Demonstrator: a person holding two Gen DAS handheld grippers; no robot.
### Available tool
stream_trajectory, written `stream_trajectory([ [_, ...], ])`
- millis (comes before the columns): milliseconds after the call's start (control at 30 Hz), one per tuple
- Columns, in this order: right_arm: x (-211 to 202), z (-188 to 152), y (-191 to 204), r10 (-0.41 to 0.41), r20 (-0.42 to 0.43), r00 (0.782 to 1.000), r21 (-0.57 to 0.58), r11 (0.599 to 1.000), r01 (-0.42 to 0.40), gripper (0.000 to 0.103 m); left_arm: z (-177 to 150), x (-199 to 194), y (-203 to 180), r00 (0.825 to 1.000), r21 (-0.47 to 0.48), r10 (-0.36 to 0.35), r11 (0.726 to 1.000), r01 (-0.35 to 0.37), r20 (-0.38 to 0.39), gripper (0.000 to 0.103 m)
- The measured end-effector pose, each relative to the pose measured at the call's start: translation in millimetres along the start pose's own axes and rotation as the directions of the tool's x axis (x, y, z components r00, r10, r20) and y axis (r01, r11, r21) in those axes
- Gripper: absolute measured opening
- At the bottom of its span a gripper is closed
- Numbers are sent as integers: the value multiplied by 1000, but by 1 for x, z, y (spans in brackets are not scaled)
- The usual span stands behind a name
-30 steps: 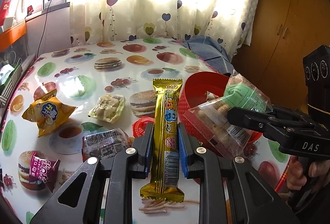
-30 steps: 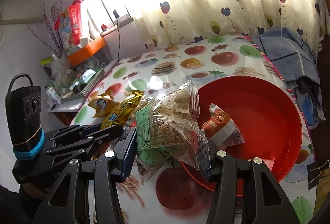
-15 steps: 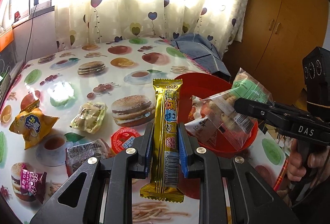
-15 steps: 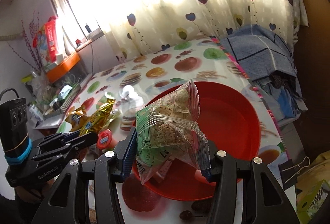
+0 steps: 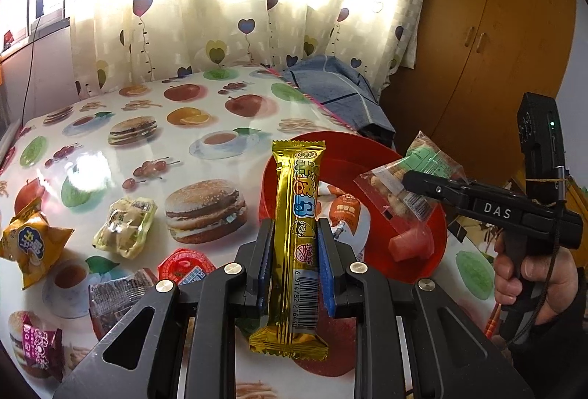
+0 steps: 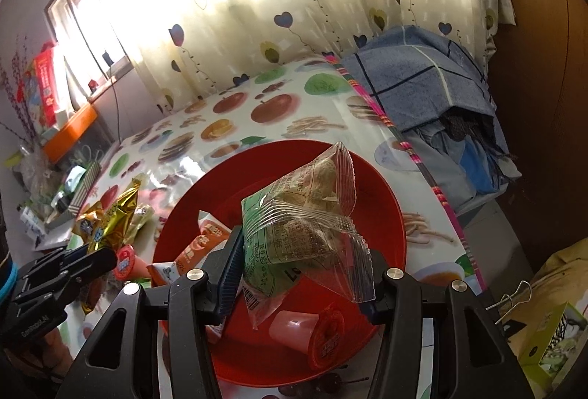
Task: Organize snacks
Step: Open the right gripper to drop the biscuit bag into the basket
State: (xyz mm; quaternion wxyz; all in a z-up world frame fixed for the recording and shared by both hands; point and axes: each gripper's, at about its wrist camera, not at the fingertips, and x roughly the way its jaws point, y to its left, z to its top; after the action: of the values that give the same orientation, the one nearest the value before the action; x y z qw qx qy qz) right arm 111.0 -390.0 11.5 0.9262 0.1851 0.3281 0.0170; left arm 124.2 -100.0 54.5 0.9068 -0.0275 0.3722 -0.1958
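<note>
Clear cookie bag point(image 6: 305, 233) is the thing in play rn, pinched in the right claw point(image 6: 297, 274) and hanging over the red bowl point(image 6: 386, 185), a bit toward the bowl's near side. Claw is roughly half open, but that's just the bag's width; pads are pressed on both sides of it, so it's a real grip.

Imo the step is the drop into the bowl. Tips: get the bag lower and closer to the bowl's middle before letting go. It's light and crinkly, so prob it flutters if released high. There's already an orange packet point(image 6: 194, 248) on the bowl's left side and a pink jelly cup point(image 6: 308, 332) at its near rim, so aim for the bare red patch behind them, otherwise the bag could slide off the cup and tip out over the rim.

Left claw point(image 5: 296, 266) is clamped tight on the gold wafer bar point(image 5: 297, 215), bar standing upright just left of the bowl's near edge. I'd hold it there till the right one clears, both claws are close to the bowl and could bump.

More snacks left of the bowl on the worktop point(image 5: 154, 116): yellow chip bag point(image 5: 33, 244), pale candy pack point(image 5: 125, 230), red jelly cup point(image 5: 185, 268), so plenty left tbh.
</note>
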Motion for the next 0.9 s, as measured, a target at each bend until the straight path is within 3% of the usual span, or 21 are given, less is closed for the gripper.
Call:
stream_trajectory([
  [333,15,0,-8,-53,-31,998,4,999,53,56,3,9,-13,999,20,-44,999,45,-7,24],
  [567,-3,0,-13,-105,20,994,1,995,105,58,4,16,-23,997,34,-68,997,68,-21,24],
  [900,-27,1,-8,-83,78,993,-24,996,85,58,3,32,-48,986,63,-152,986,156,-67,24],
])
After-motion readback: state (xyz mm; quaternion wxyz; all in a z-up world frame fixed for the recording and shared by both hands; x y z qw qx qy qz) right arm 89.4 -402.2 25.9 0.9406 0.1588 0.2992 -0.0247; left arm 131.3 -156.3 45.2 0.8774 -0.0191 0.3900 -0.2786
